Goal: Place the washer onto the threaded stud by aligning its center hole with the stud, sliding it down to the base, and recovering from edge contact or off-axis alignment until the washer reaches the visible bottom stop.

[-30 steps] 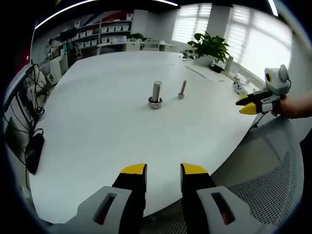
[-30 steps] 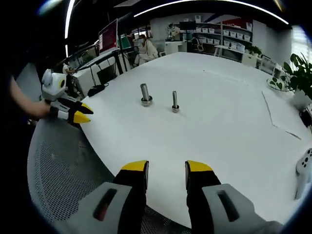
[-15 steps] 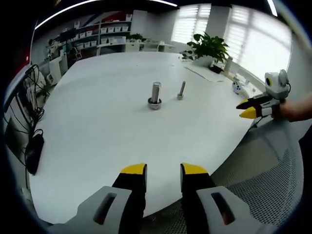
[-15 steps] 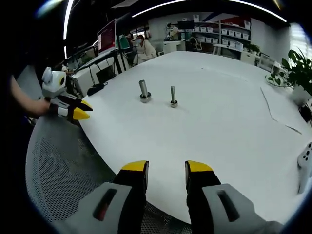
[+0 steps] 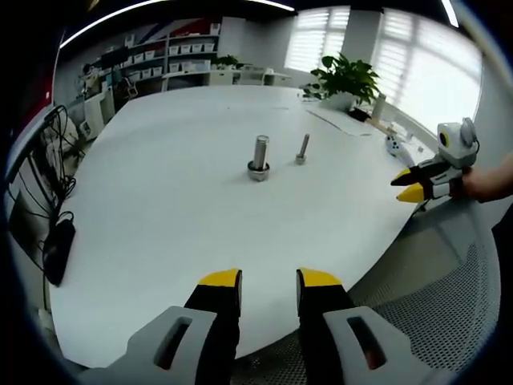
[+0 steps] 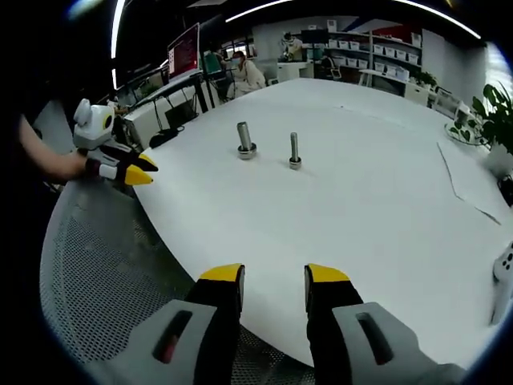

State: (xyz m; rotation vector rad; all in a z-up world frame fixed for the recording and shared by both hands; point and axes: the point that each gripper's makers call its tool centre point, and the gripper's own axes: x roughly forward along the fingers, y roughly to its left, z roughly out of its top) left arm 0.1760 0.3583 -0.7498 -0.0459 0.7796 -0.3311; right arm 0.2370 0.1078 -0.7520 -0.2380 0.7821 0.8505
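Left gripper (image 5: 268, 278) sits bottom centre of the left gripper view, jaws parted by a narrow gap, nothing between them. Right gripper (image 6: 275, 275) is likewise part-open and empty, bottom centre of the right gripper view. On the white bench (image 5: 176, 216), the thick stud (image 5: 259, 157) with a ring at its base and the thin stud (image 5: 301, 149) stand upright, near each other, upper centre. Can't tell whether that ring is the washer.
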